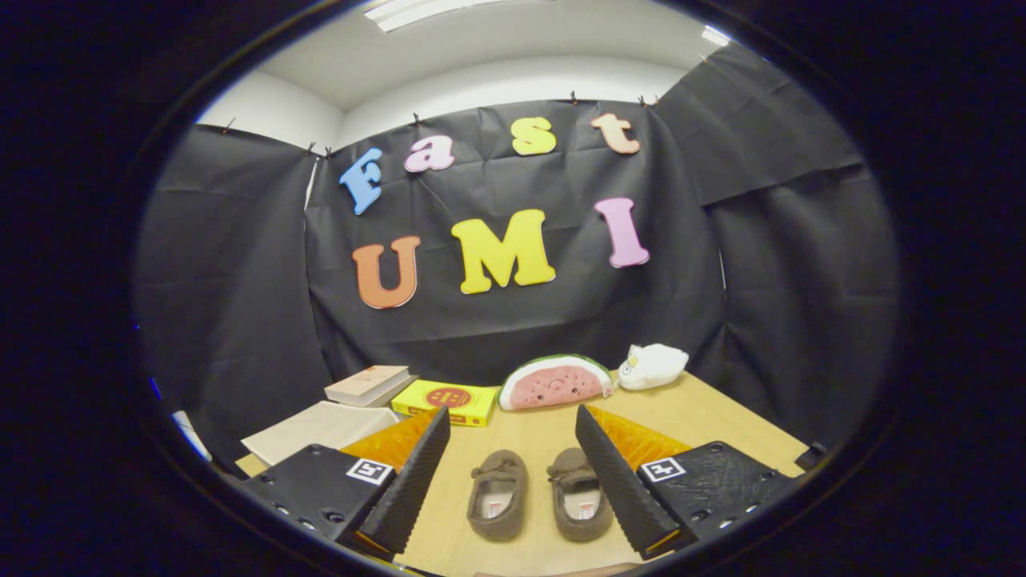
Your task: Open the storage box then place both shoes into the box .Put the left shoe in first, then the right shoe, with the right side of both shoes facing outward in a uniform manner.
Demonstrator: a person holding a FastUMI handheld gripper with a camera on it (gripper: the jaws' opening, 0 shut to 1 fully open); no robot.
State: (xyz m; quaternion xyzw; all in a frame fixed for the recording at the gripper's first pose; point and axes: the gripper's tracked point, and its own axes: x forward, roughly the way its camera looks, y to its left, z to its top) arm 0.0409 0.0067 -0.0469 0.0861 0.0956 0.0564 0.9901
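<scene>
Shoes sit side by side low in the centre of the gripper view: we see the left shoe (pixel 498 494) and right shoe (pixel 579 494) on the wooden table (pixel 721 417), toes pointing away, between our gripper's (pixel 512 426) wide-apart fingers, which grip nothing. Upper left of them lie a beige fabric storage box (pixel 321 429), partly hidden, a book (pixel 369 384) and a yellow box (pixel 446 401); we cannot tell their contents. Behind sit a watermelon plush (pixel 555 382) and white plush (pixel 652 365).

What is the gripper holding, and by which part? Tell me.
Nothing is held. The gripper is open, its fingers spread wide above the table, with the two shoes lying untouched between them.
</scene>
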